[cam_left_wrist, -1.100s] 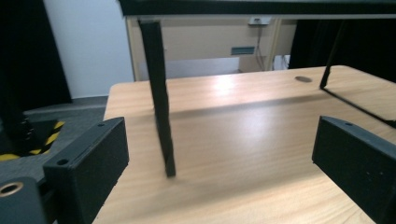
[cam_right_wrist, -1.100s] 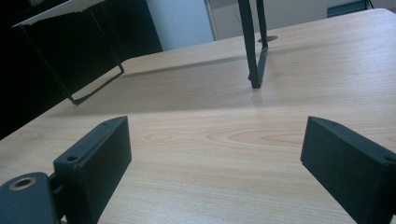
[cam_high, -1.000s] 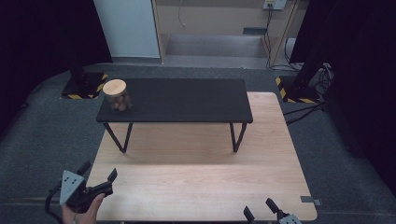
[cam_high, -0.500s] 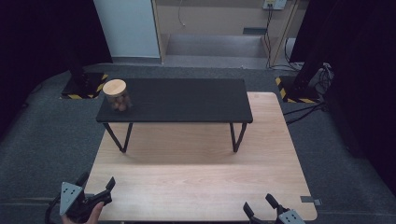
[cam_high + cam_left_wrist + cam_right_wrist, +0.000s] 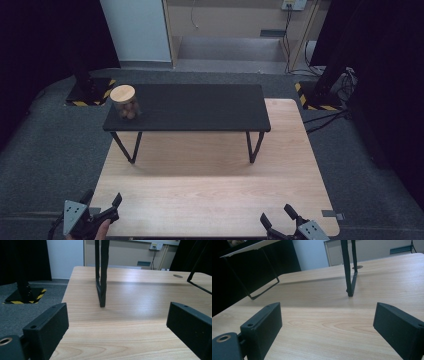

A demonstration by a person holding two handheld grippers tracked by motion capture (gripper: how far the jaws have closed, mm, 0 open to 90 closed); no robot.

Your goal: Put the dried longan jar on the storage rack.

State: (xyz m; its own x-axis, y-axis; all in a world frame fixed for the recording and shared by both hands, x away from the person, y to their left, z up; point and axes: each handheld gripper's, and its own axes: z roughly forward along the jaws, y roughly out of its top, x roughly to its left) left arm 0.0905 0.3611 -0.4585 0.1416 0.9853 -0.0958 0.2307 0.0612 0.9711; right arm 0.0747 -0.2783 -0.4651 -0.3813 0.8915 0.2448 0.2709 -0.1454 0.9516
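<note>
The left tongs (image 5: 102,212) hang released at the near left corner of the pale wood-grain tabletop (image 5: 210,200), jaws spread wide; far beyond them a clear jar (image 5: 125,102) with a round wooden lid sits at the left end of the matt black bench (image 5: 200,107), small brown balls inside; likely rigid, smooth and slippery, possibly breakable, so I would grip the straight wall below the lid; the bench stands on thin black wire legs (image 5: 100,277); the right tongs (image 5: 280,220) rest released at the near right edge.
</note>
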